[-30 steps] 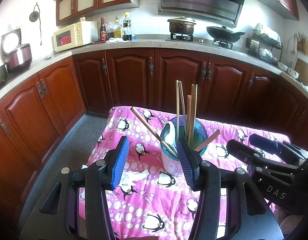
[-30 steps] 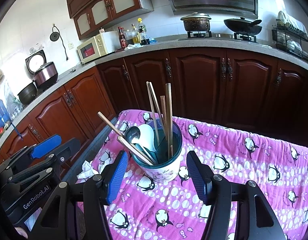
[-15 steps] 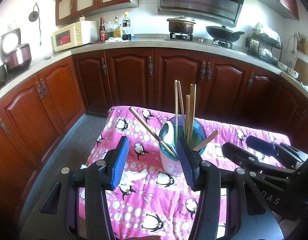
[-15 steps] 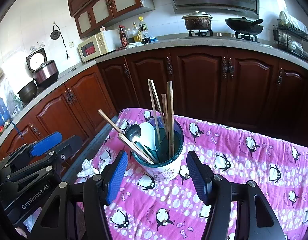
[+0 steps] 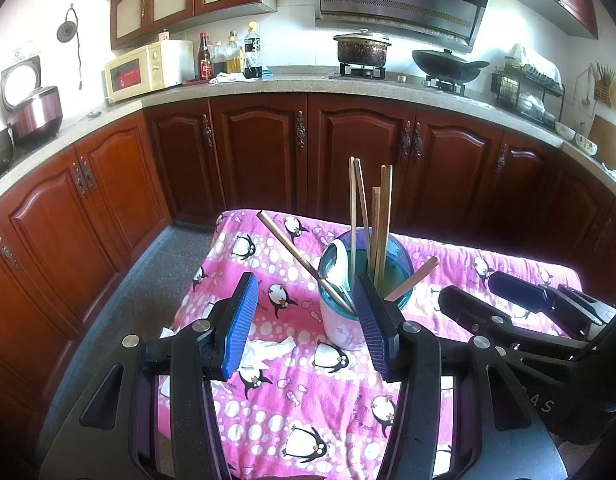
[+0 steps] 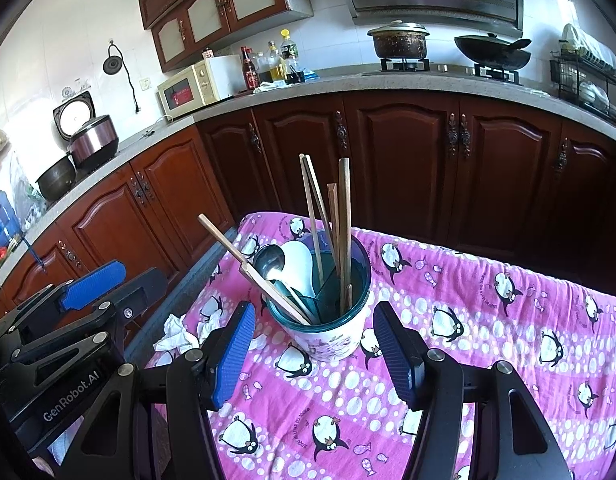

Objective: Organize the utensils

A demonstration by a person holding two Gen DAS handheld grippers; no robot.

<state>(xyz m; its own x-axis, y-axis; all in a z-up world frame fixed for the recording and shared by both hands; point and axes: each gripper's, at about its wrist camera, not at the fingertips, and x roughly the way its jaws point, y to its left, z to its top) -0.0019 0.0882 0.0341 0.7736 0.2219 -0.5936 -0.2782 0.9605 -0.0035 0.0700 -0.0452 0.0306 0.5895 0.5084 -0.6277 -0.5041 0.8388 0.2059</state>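
A white utensil holder with a teal rim (image 6: 328,332) (image 5: 344,326) stands on the pink penguin-print cloth. In it are several wooden chopsticks (image 6: 344,220) (image 5: 382,216), a metal spoon (image 6: 269,258) and a white spoon (image 6: 298,264) (image 5: 337,256). My right gripper (image 6: 314,316) is open, its blue pads on either side of the holder, just short of it, with nothing between them. My left gripper (image 5: 306,292) is open too, to the left of the holder, its right finger in front of the holder's rim. Each gripper shows in the other's view, at the edge.
A crumpled white tissue (image 5: 264,350) (image 6: 176,334) lies on the cloth (image 6: 488,320) near the table's left edge. Wooden cabinets (image 5: 260,152) and a countertop with microwave (image 5: 142,70), bottles, pot and wok stand behind. Grey floor (image 5: 136,292) lies to the left of the table.
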